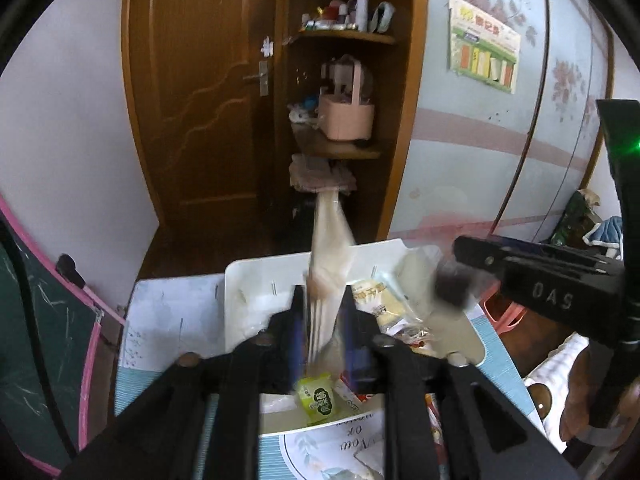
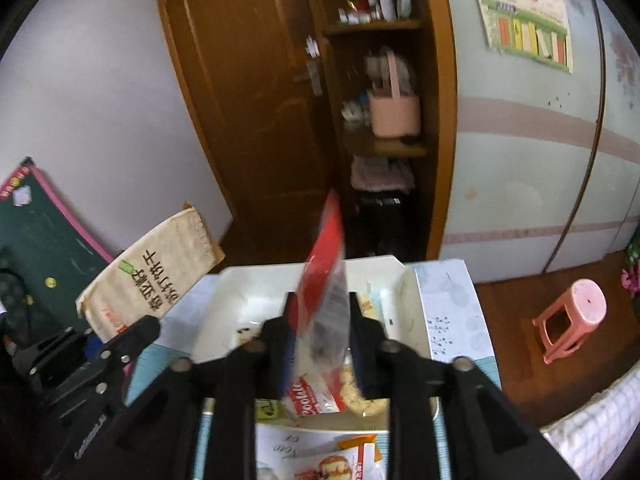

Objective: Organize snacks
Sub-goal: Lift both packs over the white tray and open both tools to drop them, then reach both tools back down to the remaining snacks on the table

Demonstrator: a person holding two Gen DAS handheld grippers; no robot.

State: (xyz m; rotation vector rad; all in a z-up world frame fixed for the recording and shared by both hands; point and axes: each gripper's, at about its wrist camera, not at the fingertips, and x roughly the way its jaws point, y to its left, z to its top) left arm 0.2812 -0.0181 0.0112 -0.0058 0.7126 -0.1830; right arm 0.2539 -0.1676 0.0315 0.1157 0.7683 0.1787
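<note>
My left gripper (image 1: pixel 323 300) is shut on a beige snack packet (image 1: pixel 328 264), held upright above the white tray (image 1: pixel 256 280). It shows flat-on in the right wrist view (image 2: pixel 148 276), at left. My right gripper (image 2: pixel 320 304) is shut on a red and clear snack packet (image 2: pixel 326 264), held edge-on above the white tray (image 2: pixel 412 300). It shows blurred in the left wrist view (image 1: pixel 448 284), at right. Loose snacks lie in the tray: a green sachet (image 1: pixel 318 398), a yellow packet (image 1: pixel 376 300), a red cookie packet (image 2: pixel 316 396).
The tray sits on a small table with a blue patterned cloth (image 1: pixel 160 320). Behind stand a brown door (image 1: pixel 200 100) and open shelves with a pink basket (image 1: pixel 348 116). A pink stool (image 2: pixel 572 316) stands on the floor at right. A green board (image 2: pixel 36 236) leans at left.
</note>
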